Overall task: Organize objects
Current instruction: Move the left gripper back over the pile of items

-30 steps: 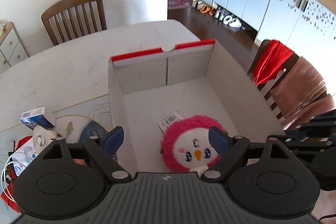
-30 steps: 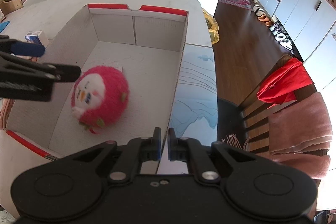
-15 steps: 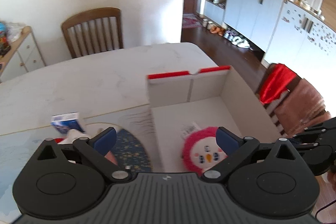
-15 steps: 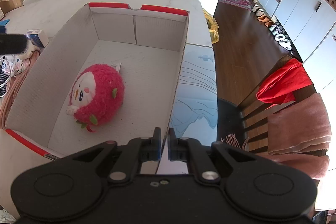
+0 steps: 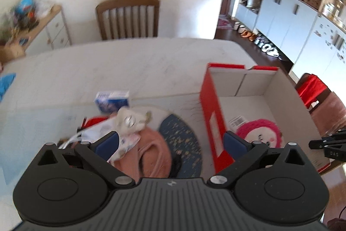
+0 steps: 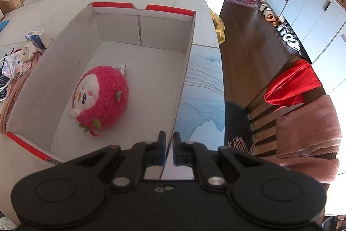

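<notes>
Tabletop (image 5: 134, 62) wide, pale. Red box (image 6: 138, 8) holds pink plush (image 6: 101, 94) lying inside. My right hand-held gripper (image 6: 169, 148) pinches box's near wall, pressed together. Clutter pile (image 5: 129, 122) left of box, directly ahead of my left hand-held gripper (image 5: 170, 142), spread wide, empty. Left nearer; blue carton (image 5: 112, 100) lies beyond pile.

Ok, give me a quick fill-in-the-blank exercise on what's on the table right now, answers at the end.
1. The pink plush lies inside the ____.
2. The right gripper is shut on the box wall, and the left gripper has its jaws ____.
3. The small blue carton sits ____ the box.
4. The box rim is coloured ____.

Answers: box; open; outside; red
</notes>
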Available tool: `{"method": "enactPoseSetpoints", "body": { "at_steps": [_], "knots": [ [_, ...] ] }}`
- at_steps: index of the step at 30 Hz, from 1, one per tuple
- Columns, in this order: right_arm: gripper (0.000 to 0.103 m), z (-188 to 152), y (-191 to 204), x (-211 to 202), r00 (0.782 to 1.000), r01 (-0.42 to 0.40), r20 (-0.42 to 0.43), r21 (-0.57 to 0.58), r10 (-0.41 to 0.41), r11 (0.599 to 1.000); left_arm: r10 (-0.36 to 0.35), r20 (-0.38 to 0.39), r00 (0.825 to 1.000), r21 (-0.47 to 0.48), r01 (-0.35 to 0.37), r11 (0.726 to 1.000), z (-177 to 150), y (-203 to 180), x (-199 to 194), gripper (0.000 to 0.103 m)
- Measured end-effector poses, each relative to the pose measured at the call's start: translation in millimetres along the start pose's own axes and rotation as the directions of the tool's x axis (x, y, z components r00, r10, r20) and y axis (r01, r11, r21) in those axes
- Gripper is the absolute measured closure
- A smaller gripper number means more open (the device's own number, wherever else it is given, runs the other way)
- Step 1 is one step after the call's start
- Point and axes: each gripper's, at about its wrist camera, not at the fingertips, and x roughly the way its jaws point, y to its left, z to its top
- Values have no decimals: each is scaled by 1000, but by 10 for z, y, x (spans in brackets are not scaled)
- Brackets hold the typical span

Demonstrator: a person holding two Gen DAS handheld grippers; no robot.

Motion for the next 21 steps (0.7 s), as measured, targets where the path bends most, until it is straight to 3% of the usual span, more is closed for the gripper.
{"method": "enactPoseSetpoints", "body": {
  "at_steps": [7, 21],
  "knots": [
    [98, 4, 17, -13, 1000, 2, -1, 1, -2, 1000, 114, -18, 993, -2, -114, 993, -195, 340, 105, 0],
    [98, -4, 88, -5, 1000, 17, -9, -4, -17, 1000, 185, -92, 978, -60, -191, 980, -598, 826, 468, 0]
  ]
}}
